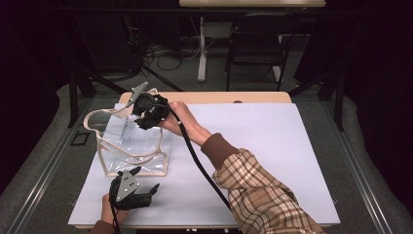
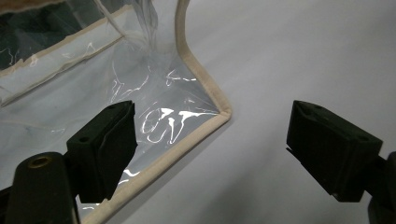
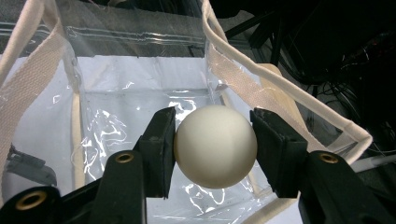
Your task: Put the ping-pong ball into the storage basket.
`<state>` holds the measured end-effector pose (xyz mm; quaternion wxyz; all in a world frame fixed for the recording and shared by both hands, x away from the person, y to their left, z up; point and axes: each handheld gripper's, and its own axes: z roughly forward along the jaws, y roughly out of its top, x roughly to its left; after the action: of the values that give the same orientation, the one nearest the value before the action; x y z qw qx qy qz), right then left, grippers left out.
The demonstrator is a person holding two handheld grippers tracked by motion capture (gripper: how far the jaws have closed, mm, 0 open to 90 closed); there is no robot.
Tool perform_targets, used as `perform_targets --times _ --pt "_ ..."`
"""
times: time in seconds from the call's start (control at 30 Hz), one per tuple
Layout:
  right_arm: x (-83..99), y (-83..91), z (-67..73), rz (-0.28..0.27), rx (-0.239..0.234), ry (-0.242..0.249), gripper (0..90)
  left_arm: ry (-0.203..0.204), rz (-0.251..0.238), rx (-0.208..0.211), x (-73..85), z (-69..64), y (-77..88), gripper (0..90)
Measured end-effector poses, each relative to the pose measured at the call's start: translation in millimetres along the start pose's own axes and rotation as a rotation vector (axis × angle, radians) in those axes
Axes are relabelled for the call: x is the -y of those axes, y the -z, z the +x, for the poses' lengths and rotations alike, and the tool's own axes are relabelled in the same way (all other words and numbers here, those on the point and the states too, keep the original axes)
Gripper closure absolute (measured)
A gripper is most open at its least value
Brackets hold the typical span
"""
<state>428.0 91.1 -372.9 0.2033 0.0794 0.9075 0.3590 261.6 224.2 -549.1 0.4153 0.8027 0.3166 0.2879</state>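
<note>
My right tongs (image 3: 215,140) are clamped on a ball (image 3: 215,145), one pad pressed to each side of it. The ball is plain off-white, matte and smooth, with no print or seam that I can see; the side toward the camera is lit and the underside falls into shade. Being round, it has no long axis and points no way in particular.

I hold it over the open mouth of the bag (image 1: 134,141), at the bag's far end in the high view, where my right tongs (image 1: 148,113) sit at the top rim. The bag is a clear plastic tote with cream fabric edging and cream straps (image 3: 39,60). It stands upright on the white sheet (image 1: 272,146) that covers the table, mouth up, its walls creased and catching glare. Looking down through the mouth in the right gripper view, I see only the clear floor of the bag and the white sheet under it; nothing lies inside.

My left tongs (image 2: 210,149) stand wide apart and hold nothing. They rest low at the near side of the sheet, just beside the bag's near bottom corner (image 2: 224,112); one pad is in front of the clear wall, the other is over bare sheet. In the high view my left tongs (image 1: 134,190) lie close to the table's front edge.
</note>
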Motion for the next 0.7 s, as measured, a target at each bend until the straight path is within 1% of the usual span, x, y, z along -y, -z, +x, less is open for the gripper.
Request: perform_targets --times 0.07,0.37,0.53,0.6,0.7 --pt "0.0 -1.7 0.9 -0.003 -0.002 -0.004 50.9 0.0 -0.001 -0.001 0.0 0.0 0.0 16.2" --pt "-0.9 -9.2 4.2 0.023 -0.016 -0.003 50.9 -0.001 0.0 -0.001 0.0 0.0 0.1 16.2" --pt "-1.4 -11.9 5.5 0.028 -0.024 0.0 50.9 -0.001 0.0 -0.001 0.0 0.0 0.1 16.2" --pt "-1.5 -13.2 6.5 0.042 -0.032 -0.005 50.9 -0.001 0.001 -0.001 0.1 0.0 0.1 16.2" --pt "-1.0 -16.0 7.5 0.049 -0.035 -0.006 50.9 -0.002 0.0 -0.002 0.0 0.0 0.3 16.2"
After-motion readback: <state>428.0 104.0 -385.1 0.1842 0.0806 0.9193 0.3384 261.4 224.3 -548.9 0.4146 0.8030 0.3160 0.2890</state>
